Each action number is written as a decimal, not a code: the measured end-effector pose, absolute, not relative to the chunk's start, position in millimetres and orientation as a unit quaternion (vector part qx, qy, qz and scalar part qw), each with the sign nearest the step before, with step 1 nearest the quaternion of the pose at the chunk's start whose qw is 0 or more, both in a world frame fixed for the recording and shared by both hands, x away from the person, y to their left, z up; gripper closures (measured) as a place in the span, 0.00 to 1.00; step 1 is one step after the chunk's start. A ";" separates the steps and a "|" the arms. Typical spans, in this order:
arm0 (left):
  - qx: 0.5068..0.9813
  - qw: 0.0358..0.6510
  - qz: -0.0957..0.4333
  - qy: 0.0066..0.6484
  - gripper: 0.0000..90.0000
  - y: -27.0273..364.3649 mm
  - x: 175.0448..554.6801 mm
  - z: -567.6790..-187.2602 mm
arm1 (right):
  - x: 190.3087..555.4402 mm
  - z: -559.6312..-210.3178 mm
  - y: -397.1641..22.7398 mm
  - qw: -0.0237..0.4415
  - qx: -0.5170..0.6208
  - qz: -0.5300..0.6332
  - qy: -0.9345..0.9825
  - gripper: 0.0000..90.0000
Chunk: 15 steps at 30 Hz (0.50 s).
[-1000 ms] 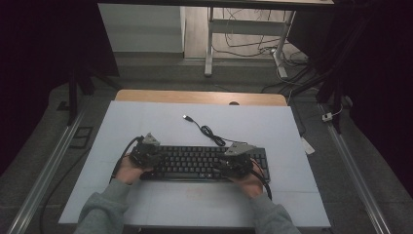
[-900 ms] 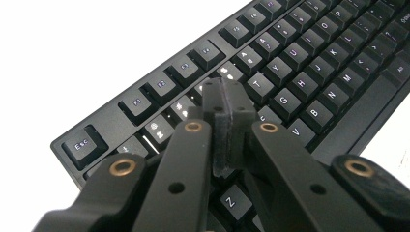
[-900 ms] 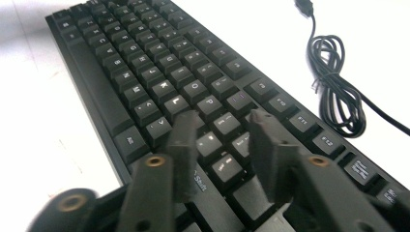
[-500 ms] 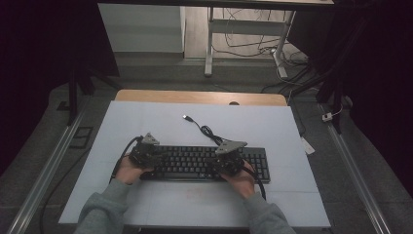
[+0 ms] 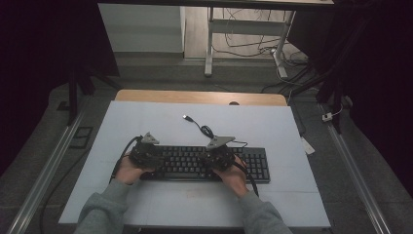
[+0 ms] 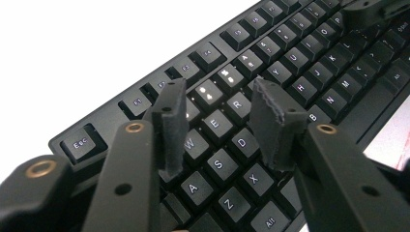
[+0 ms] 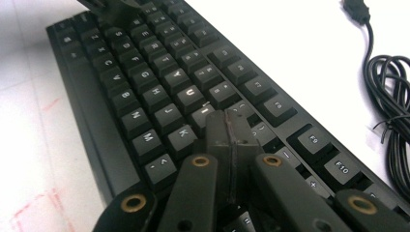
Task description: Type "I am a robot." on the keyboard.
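Pale tabletop carries your keyboard centrally. Left gripper has just been opening, nothing between its jaws, over W-R; right gripper, closed empty, presses near K. Stiff, light keys: tap their tops.

High view sits above the person's side of the counter, looking forward and down, far enough back to take in the whole keyboard, both forearms and the floor beyond. Left gripper view rides low and close, looking along the left tongs across the keyboard's Esc, W, A, S end. Right gripper view, just as close, looks along the right tongs over the U, J, K keys of the keyboard, cable alongside. Both gripper views share the middle letter rows, each catching the other tongs at its top edge.
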<state>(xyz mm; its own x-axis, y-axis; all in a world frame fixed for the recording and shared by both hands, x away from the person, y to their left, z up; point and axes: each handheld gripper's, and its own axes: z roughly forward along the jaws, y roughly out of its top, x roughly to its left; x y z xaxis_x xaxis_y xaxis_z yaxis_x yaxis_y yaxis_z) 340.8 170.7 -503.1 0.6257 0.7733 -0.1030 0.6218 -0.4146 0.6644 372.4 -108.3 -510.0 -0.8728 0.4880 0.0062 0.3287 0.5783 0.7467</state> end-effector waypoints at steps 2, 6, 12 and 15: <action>0.833 0.342 0.112 0.420 0.59 170.3 340.6 -503.1 | 374.3 -511.2 -107.4 0.100 0.234 0.396 0.882 1.00; 0.832 0.341 0.114 0.423 0.56 169.6 340.4 -503.2 | 377.4 -511.8 -104.1 0.103 0.235 0.392 0.883 1.00; 0.830 0.340 0.114 0.426 0.53 171.0 340.5 -503.0 | 379.8 -513.6 -99.2 0.102 0.232 0.389 0.886 1.00; 0.830 0.339 0.115 0.427 0.52 171.0 340.5 -503.2 | 380.2 -513.1 -97.8 0.103 0.232 0.383 0.888 1.00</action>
